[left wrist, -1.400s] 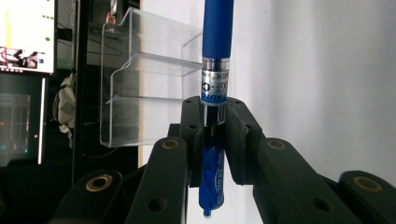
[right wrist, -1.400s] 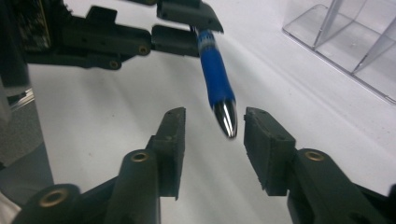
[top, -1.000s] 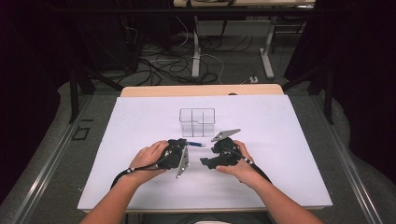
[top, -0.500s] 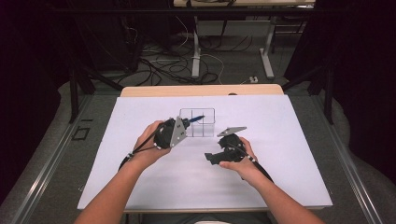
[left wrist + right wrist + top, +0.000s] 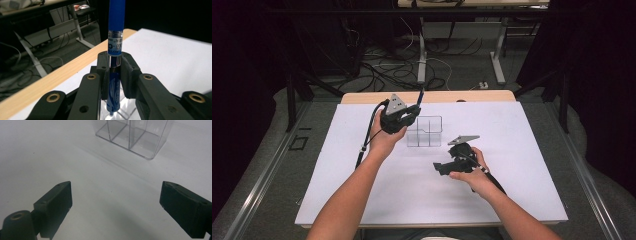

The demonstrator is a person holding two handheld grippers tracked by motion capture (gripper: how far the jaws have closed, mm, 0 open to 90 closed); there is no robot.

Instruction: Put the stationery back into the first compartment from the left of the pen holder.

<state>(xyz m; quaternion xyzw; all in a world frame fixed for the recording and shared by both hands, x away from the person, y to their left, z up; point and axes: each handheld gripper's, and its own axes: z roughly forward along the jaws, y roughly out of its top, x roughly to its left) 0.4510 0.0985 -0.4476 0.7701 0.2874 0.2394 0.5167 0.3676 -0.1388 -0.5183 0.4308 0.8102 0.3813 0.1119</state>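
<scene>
Over a white-covered table [image 5: 362,190], the left claw [image 5: 409,112] pinches a blue pen [image 5: 420,97], held above the sheet just beside the left wall of a clear plastic organizer [image 5: 424,131] divided into compartments. In the left gripper view the pen [image 5: 115,37] stands upright between the two black jaws, which press on its clear band and lower barrel; the blue upper barrel rises out of the top of that view, while the pen's lower end hangs below the pads over a glint of clear plastic. Whether that end hangs over a compartment or beside the organizer cannot be told. In the high view the pen pokes up past the far side of the left claw, towards the wooden edge of the table [image 5: 472,96]. The right claw [image 5: 441,169] sits low over the sheet, nearer the person and well apart from the pen, with the hand wrapped around its body. Its jaws have just been opening and now stand spread wide with nothing between them; in the right gripper view the right claw [image 5: 115,205] faces bare white sheet, with the organizer [image 5: 132,137] standing a short way ahead of the jaw tips. The organizer's compartments hold nothing that can be made out.
</scene>
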